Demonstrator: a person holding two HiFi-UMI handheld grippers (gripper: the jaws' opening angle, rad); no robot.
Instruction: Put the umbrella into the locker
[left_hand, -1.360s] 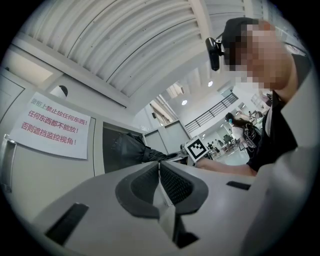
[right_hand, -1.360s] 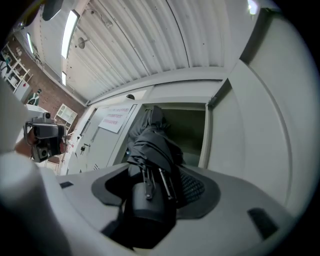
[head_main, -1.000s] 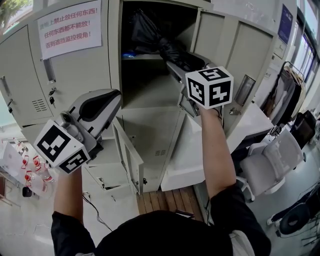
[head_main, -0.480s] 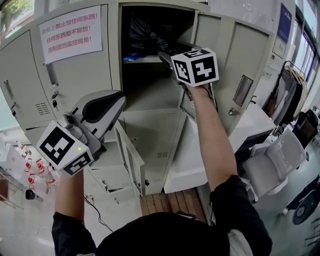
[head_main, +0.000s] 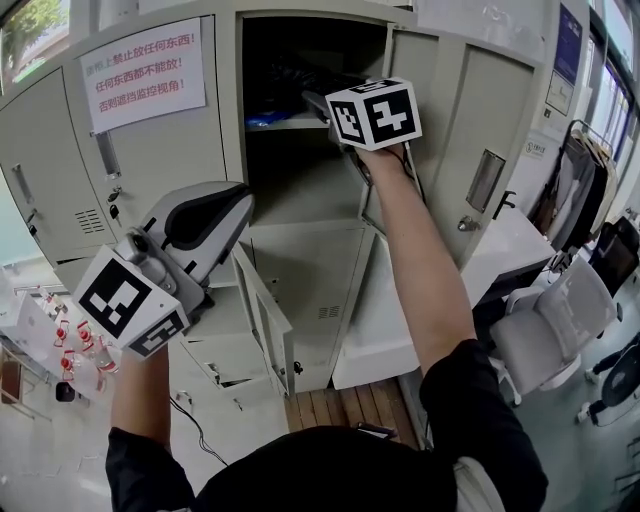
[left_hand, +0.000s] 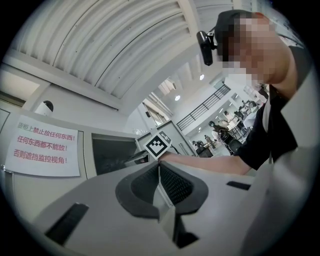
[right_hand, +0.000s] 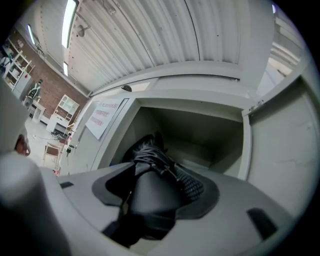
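The right gripper (right_hand: 156, 176) has its jaws clamped on the black umbrella (right_hand: 146, 151), which reaches into the open locker (right_hand: 205, 131). The left gripper (left_hand: 160, 172) has its jaws together, empty.

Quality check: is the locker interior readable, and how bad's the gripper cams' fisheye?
Head view: locker interior nearly black, fronts evenly lit. Right gripper view: heavy fisheye, black corners; umbrella between the jaws is dark, little texture. Left gripper view: same vignette, sign text still legible.
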